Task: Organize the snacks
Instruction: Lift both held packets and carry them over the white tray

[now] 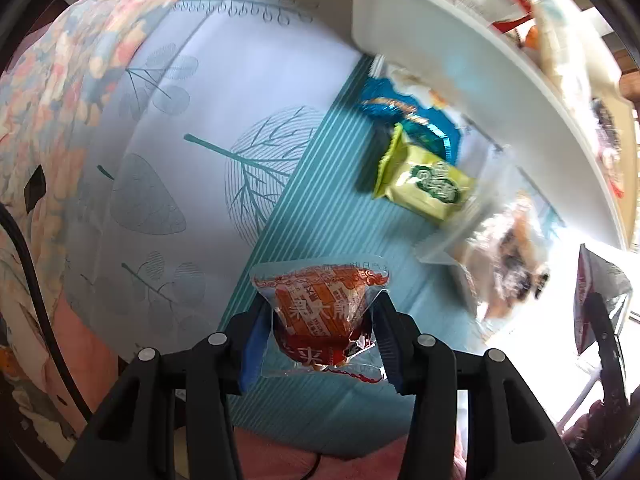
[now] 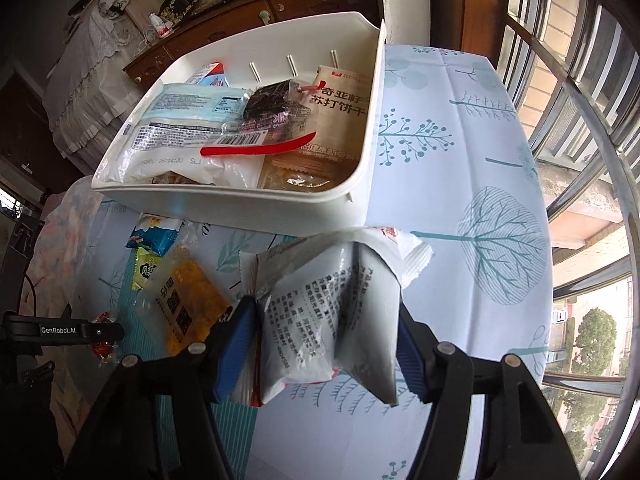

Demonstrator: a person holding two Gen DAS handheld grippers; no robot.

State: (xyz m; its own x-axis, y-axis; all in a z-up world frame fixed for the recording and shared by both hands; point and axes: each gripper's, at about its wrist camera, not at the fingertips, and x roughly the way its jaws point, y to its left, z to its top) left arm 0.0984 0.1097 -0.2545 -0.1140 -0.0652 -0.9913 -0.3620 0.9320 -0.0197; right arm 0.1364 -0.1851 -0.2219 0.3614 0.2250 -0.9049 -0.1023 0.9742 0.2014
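My left gripper (image 1: 320, 322) points down over the table and is shut on a small red snack packet (image 1: 320, 312), which its blue pads squeeze from both sides. My right gripper (image 2: 326, 336) is shut on a white packet with black print (image 2: 320, 312), held crumpled just in front of the white bin (image 2: 240, 200). Several packets fill the bin, among them a beige cracker pack (image 2: 340, 96). On the cloth by the bin (image 1: 440, 40) lie a blue packet (image 1: 404, 112), a green packet (image 1: 424, 180) and a clear packet (image 1: 508, 256).
The table wears a pale cloth with teal leaf prints (image 2: 460, 140) and a striped teal band (image 1: 340, 208). A floral cover (image 1: 48, 120) hangs at its left edge. Window bars (image 2: 580, 80) stand to the right, and a wooden cabinet (image 2: 240, 16) stands behind the bin.
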